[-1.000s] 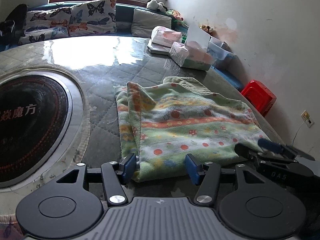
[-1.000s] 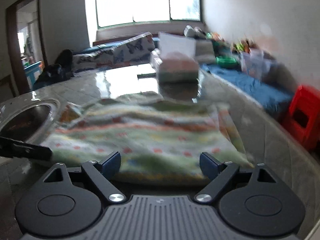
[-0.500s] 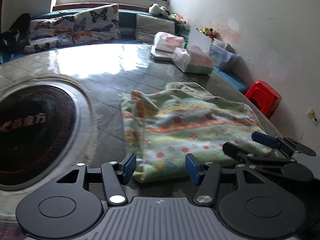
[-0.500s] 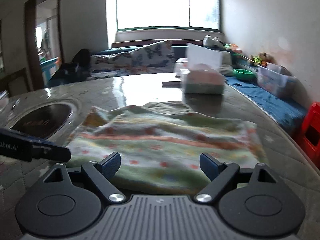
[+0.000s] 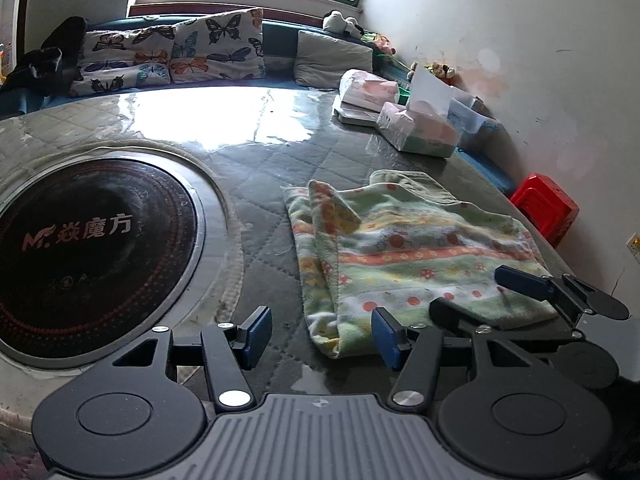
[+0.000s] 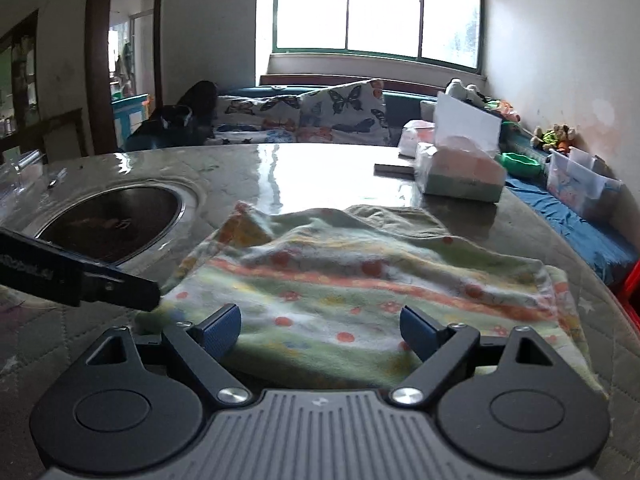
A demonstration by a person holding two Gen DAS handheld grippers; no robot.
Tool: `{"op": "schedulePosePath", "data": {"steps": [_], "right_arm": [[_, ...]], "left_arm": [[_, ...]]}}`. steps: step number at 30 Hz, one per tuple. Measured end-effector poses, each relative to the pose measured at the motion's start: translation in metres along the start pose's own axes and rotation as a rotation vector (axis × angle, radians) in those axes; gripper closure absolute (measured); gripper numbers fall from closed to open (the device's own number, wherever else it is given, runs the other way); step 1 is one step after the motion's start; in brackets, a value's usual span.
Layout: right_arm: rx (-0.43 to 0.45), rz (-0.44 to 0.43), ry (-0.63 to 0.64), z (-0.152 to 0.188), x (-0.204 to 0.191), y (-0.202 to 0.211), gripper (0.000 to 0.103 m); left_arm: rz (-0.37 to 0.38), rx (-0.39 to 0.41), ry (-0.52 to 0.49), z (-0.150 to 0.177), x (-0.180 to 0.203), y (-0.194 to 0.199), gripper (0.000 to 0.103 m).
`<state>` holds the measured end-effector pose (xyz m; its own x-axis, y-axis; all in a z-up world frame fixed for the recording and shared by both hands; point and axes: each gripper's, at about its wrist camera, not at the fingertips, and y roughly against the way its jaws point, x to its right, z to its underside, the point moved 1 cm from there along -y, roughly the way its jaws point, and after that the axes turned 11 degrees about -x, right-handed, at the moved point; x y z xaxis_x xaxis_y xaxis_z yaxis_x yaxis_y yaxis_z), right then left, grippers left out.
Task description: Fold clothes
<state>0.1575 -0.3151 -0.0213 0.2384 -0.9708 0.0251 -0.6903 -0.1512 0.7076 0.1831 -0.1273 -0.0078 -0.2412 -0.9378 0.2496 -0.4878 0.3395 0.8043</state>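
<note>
Towel (image 5: pixel 404 248) folded, near corner hidden (left tool (image 5: pixel 320 336) agape) — underside unseen

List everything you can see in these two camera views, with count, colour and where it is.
Patterned cloth: one, green with orange stripes and dots, lying on the table nearest the grippers.
Table: one, grey quilted cover under glossy plastic.
Induction cooktop: one, black, round, set into the table on the left.
Tissue boxes: two, pink and white, far right of the table.
Butterfly pillows: two, white, on the bench under the window.
Stool: one, red, by the right wall.
Left gripper: open, at the cloth's near corner.
Right gripper: open, over the cloth's near edge.
</note>
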Motion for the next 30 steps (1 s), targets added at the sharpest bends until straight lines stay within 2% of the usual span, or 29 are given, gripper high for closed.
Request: {"op": "schedulePosePath", "data": {"steps": [4, 7, 13, 24, 30], "right_arm": [[0.004, 0.002, 0.011, 0.003, -0.002, 0.000, 0.011], [0.015, 0.009, -0.002, 0.004, 0.001, 0.009, 0.006], [0.001, 0.041, -0.030, 0.016, 0.008, 0.022, 0.000], [-0.025, 0.080, -0.083, 0.033, 0.016, 0.034, 0.000], [-0.031, 0.082, -0.122, 0.041, 0.021, 0.040, 0.000]], "left_arm": [[-0.001, -0.012, -0.007, 0.003, 0.002, -0.001, 0.042], [-0.004, -0.015, -0.016, 0.005, 0.004, 0.000, 0.032], [-0.008, -0.015, -0.042, 0.010, 0.009, 0.002, 0.020], [-0.016, -0.028, -0.079, 0.022, 0.018, 0.003, 0.005], [-0.015, -0.031, -0.097, 0.028, 0.024, 0.005, 0.000]]}}
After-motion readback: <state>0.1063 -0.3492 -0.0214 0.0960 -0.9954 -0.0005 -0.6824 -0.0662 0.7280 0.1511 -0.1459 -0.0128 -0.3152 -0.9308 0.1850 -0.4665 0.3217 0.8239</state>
